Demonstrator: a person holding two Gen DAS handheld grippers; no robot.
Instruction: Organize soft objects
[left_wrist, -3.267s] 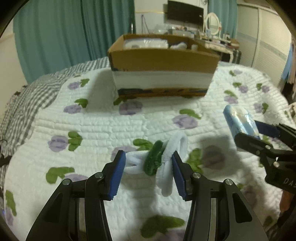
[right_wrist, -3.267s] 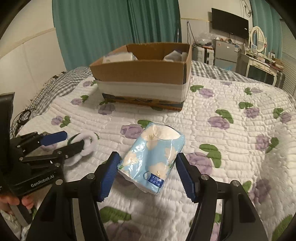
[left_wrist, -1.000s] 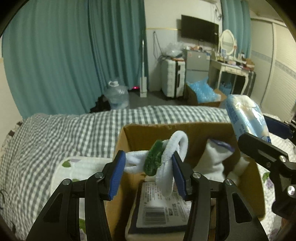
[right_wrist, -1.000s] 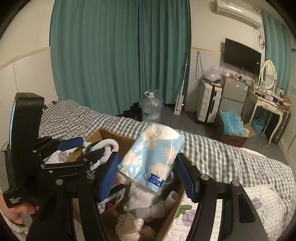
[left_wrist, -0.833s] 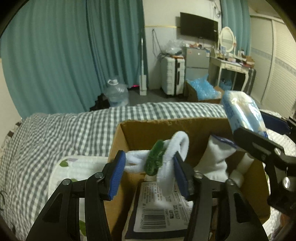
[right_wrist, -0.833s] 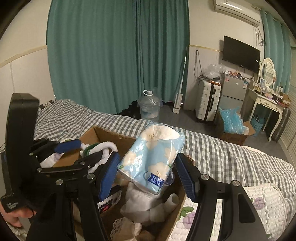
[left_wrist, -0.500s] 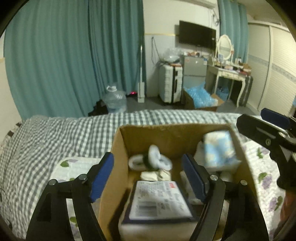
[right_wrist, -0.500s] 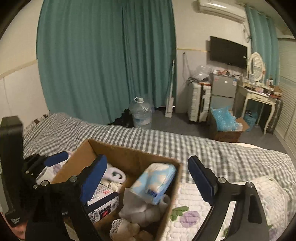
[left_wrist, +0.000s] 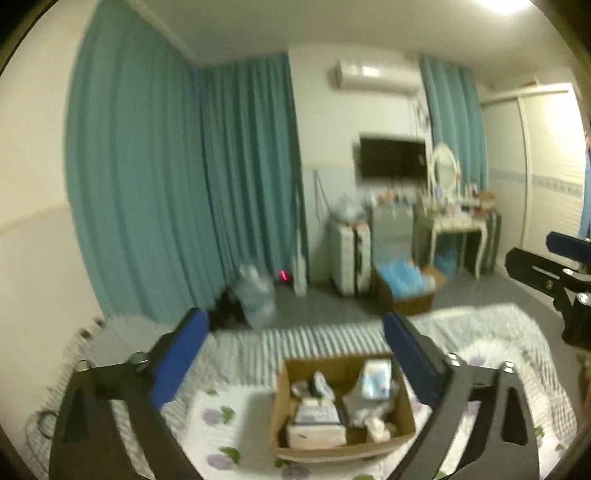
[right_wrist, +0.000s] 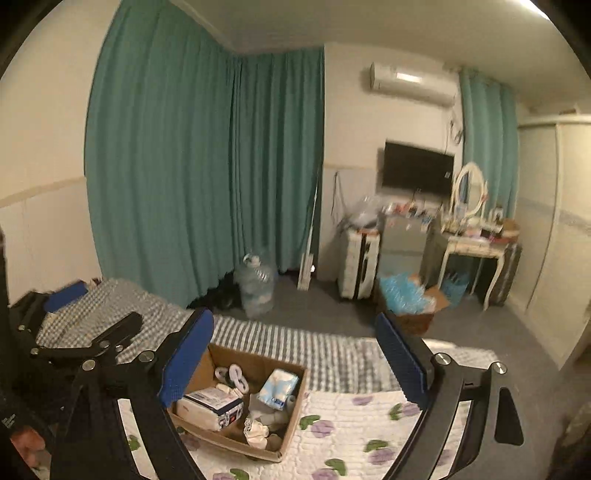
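A cardboard box (left_wrist: 404, 415) sits on the bed below both grippers; it also shows in the right wrist view (right_wrist: 295, 413). Inside lie the blue flowered tissue pack (left_wrist: 376, 373) (right_wrist: 279, 387), the white and green fluffy loops (left_wrist: 317, 384) (right_wrist: 232, 373), a white wrapped pack (right_wrist: 208, 406) and other soft white items. My left gripper (left_wrist: 295, 358) is open and empty, high above the box. My right gripper (right_wrist: 293, 362) is open and empty, also raised. The left gripper shows at the left of the right wrist view (right_wrist: 96, 317).
The bed has a white quilt with purple flowers (right_wrist: 369, 435) and a grey checked cover (right_wrist: 295, 350). Beyond it are teal curtains (right_wrist: 221, 166), a water jug (right_wrist: 256, 284), a suitcase (right_wrist: 360, 262), a dressing table (right_wrist: 472, 243) and a box of blue material (right_wrist: 406, 299).
Both grippers let go of their loads, the loops and the tissue pack, which now lie in the box. Both grippers have since risen and pulled back, wide open.
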